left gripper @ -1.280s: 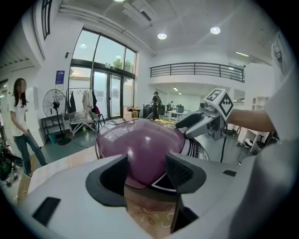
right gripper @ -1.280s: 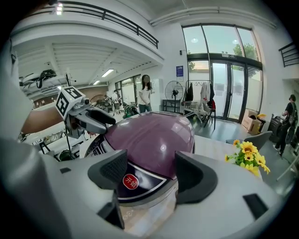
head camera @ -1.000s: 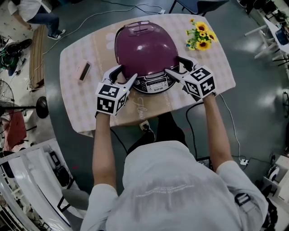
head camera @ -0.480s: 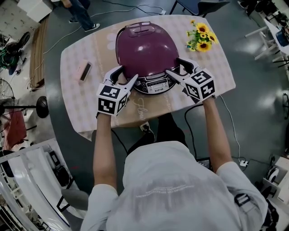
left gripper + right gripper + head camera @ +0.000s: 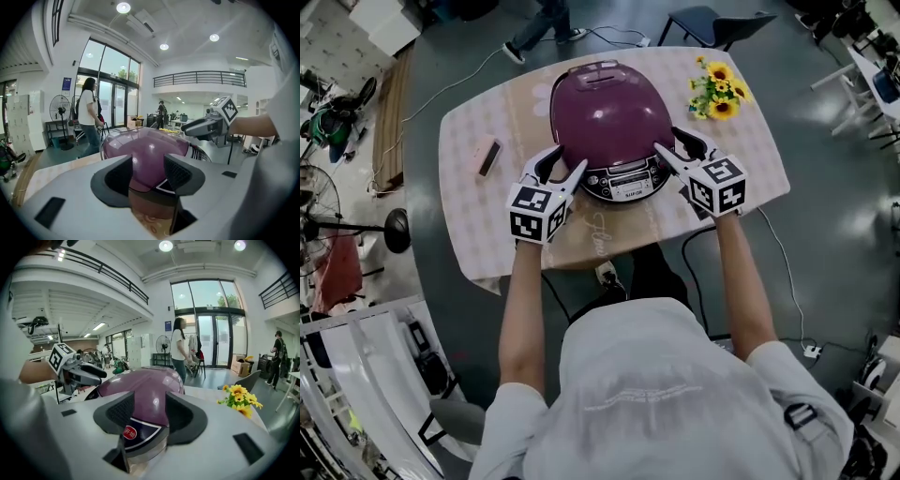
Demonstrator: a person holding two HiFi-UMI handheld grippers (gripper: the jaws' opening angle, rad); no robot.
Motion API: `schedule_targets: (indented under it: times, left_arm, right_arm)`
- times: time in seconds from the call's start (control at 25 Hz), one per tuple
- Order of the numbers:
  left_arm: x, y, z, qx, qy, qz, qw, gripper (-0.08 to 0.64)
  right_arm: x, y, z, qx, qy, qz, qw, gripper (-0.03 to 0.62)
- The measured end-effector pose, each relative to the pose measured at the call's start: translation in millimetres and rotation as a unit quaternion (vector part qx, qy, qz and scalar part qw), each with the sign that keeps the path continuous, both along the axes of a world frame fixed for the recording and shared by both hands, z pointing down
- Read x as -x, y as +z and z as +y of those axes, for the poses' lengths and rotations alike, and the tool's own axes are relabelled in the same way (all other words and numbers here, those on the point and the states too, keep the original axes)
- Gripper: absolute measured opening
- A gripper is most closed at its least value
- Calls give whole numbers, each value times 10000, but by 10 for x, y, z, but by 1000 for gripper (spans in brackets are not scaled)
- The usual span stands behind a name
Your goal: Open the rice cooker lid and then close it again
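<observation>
Holding: nothing; my left gripper [image 5: 566,157] and right gripper [image 5: 669,141] stand spread, jaws just narrowing, the glossy purple domed rice cooker [image 5: 605,108] framed between each pair, unpinched.
Label: red round button [image 5: 130,432] reads 开始.
Unclear: control panel [image 5: 623,178] print too small.

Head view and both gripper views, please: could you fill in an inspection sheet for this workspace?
Surface: oval table with a checked cloth.
Job's things: round purple rice cooker, lid shut, dark control panel facing the person.
Clutter: yellow sunflower bunch; small flat rectangular object, kind unclear.
Grippers: left gripper and right gripper flank the cooker's front. Both sets of jaws are apart and have just been closing, with the cooker's front edge in each gap and the pads not pressing.
Cables: plug lead below the table's near edge; white floor cable running to a power strip.
Surroundings: black standing fan, dark chair, a person walking.
</observation>
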State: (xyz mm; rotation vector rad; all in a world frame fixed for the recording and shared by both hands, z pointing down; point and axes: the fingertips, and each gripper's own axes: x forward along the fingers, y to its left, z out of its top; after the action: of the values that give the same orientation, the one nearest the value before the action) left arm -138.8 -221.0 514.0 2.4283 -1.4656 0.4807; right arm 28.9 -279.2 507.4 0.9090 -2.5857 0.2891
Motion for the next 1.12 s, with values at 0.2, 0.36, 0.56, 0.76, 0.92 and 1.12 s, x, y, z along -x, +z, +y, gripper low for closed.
schedule_targets:
  times: [0.2,0.36,0.56,0.76,0.92,1.12]
  left_arm:
    - [128,-317,-20,-357,-228,56,9991,166]
    - [255,-706,-27,-798,-407,33,9960,68]
    - [345,-1117,27,-1262,-518,-73,9906,33]
    - [387,-1432,97,-1616,-596,-133,9850,15]
    - [380,-1594,165,-1780,-597,-151,9821,15]
    - [339,-1795,240,-1974,-570,-223,9784,15]
  right_arm:
    - [-62,-337,-50,-442,218,-86,9987,167]
    - [-84,-631,-67,-830,301,-32,9961,104]
    - [-69,-959,-34,-1240,312,-12,9918,51]
    - [-32,-1231,29,-1513,262,-137,9880,34]
    - [-4,-1364,120,-1707,181,-95,9851,29]
    - [40,-1526,197,-1894,103,-76,9818,26]
